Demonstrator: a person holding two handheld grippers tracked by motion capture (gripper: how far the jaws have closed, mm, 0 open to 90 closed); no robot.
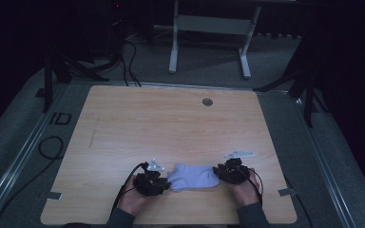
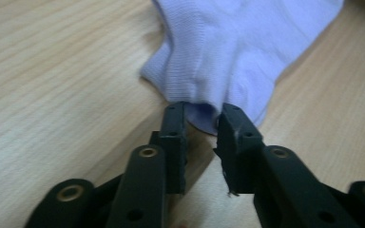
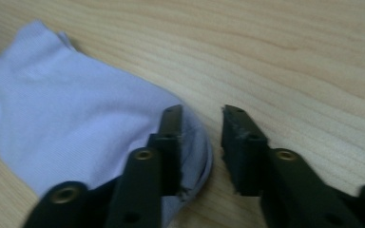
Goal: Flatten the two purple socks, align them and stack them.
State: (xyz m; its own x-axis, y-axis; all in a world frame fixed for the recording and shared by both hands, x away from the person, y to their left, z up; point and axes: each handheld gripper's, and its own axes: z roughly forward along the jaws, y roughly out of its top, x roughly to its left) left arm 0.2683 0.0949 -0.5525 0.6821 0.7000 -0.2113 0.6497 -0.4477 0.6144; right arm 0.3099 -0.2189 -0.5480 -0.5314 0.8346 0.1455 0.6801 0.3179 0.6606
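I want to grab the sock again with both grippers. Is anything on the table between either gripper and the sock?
Nothing visible. The left gripper and the right gripper sit open at opposite ends of the sock on the bare table.

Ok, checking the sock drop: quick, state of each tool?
Left tool: open, sock edge between its jaws, not pinched.
Right tool: open, beside the sock's end, holding nothing.

A light wooden table (image 1: 171, 123) is seen, set on grey floor (image 1: 285, 52). A pale lilac sock (image 1: 193, 176) is laid flat on it near the near edge, about midway. A small round grey cap (image 1: 207, 101) is set in the far part, right of centre.
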